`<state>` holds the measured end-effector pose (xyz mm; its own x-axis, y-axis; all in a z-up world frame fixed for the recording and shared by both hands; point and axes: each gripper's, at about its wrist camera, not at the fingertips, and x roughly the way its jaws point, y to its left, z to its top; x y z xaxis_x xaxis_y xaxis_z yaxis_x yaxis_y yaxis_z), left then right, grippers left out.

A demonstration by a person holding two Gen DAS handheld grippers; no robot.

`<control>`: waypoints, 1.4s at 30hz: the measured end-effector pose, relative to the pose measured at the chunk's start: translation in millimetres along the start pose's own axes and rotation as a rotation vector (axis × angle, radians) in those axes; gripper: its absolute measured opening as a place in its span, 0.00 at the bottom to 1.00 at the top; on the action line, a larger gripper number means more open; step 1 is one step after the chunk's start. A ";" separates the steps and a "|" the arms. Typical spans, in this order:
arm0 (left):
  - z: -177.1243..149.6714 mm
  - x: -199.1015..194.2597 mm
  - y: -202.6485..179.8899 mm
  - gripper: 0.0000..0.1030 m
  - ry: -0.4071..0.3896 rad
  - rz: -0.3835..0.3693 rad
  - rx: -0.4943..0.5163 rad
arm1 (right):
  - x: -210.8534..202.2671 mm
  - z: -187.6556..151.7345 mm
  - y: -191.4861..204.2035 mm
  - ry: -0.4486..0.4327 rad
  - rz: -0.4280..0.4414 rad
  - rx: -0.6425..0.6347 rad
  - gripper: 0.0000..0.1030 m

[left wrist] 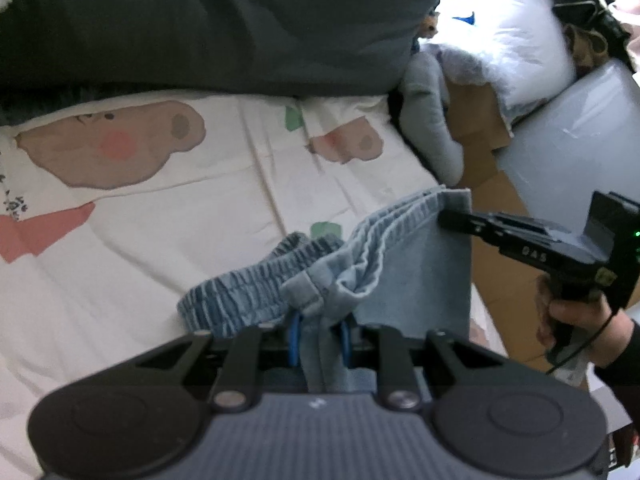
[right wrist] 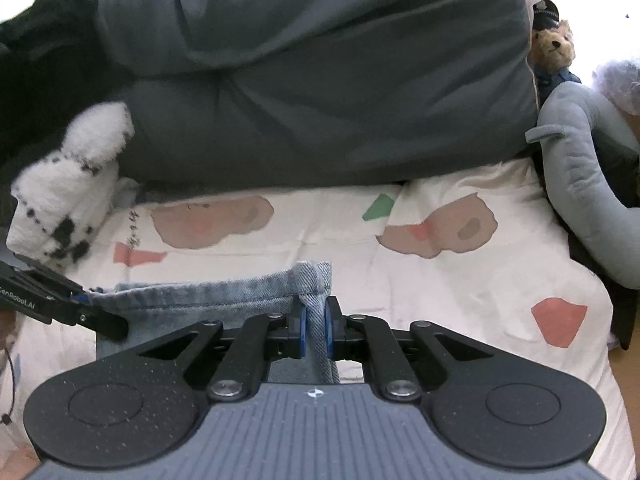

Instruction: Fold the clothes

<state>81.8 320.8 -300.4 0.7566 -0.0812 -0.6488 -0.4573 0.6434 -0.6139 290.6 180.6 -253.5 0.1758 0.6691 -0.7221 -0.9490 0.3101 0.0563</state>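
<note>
Denim garment [left wrist: 420, 264] held above the printed bedsheet [left wrist: 160, 240].
Left gripper [left wrist: 319, 340] and right gripper [right wrist: 316, 326] each pinch narrowly on its waistband.

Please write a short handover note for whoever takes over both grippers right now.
Left gripper: shut on the denim garment near its elastic waistband.
Right gripper: shut on the same garment at a hemmed corner.
The garment hangs stretched between both grippers above the printed bedsheet; dark duvet behind.
Done: garment picked up, edges bunched together.
Left: lay it on the sheet and finish folding.
</note>
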 end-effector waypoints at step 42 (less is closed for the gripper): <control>2.3 20.2 -13.5 0.06 -0.021 0.121 0.151 | 61.1 -30.8 59.9 0.027 -0.100 0.117 0.30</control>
<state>104.3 312.3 -304.1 0.7106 0.0183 -0.7033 -0.4711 0.7548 -0.4564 236.5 219.2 -315.4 0.2594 0.6127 -0.7466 -0.8899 0.4519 0.0617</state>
